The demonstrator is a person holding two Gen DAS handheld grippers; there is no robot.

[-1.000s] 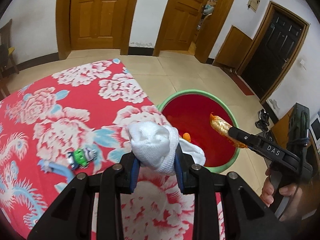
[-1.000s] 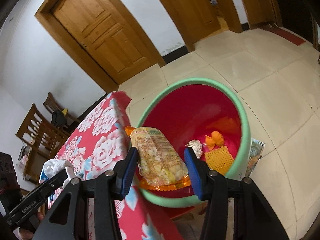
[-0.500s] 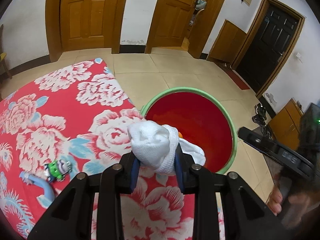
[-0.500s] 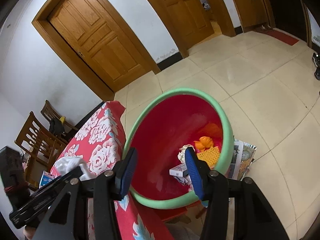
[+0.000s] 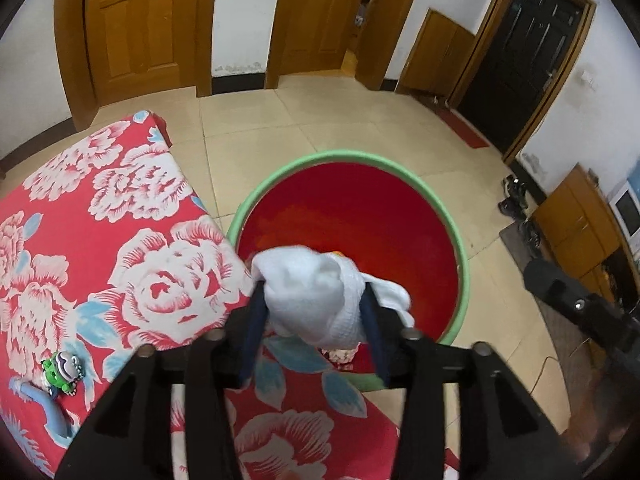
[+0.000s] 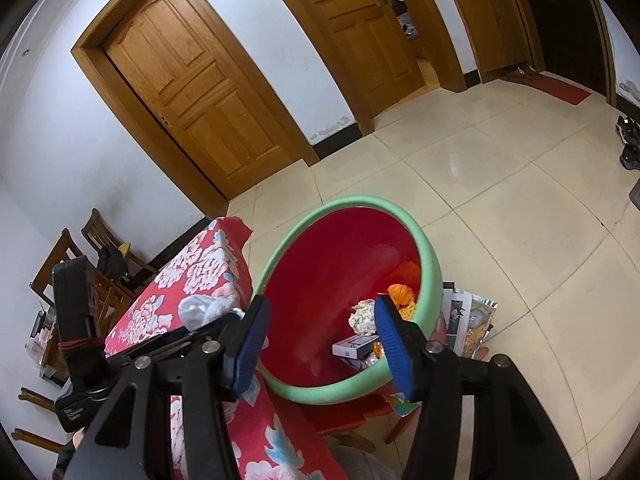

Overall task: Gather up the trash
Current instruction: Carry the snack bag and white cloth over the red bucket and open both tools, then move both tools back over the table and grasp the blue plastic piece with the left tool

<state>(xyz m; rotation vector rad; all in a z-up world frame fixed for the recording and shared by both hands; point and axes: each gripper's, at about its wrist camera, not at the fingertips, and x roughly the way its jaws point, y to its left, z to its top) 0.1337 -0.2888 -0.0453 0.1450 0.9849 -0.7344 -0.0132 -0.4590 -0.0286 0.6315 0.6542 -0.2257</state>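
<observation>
A crumpled white tissue [image 5: 308, 288] sits between the blue pads of my left gripper [image 5: 314, 304]. Its jaws are opening and the grip looks loose. It hangs over the near rim of the green bin [image 5: 344, 156] with the red inside. The right wrist view shows the same tissue [image 6: 200, 308] at the table's edge beside the bin [image 6: 434, 272]. My right gripper [image 6: 320, 312] hovers above the bin's near side, jaws opening with nothing between them. Inside the bin lie orange peel [image 6: 400, 292], a crumpled paper ball [image 6: 362, 316] and a small box [image 6: 354, 346].
The table carries a red floral cloth [image 5: 100, 240] with a green toy [image 5: 60, 372] near its left edge. Magazines [image 6: 472, 320] lie on the tiled floor beside the bin. Wooden chairs [image 6: 80, 256] stand at the left wall, and shoes [image 5: 516, 196] lie at the right.
My left gripper carried the tissue from over the table to the bin's rim and its jaws widened. My right gripper let the orange snack bag fall into the bin and drew back upward.
</observation>
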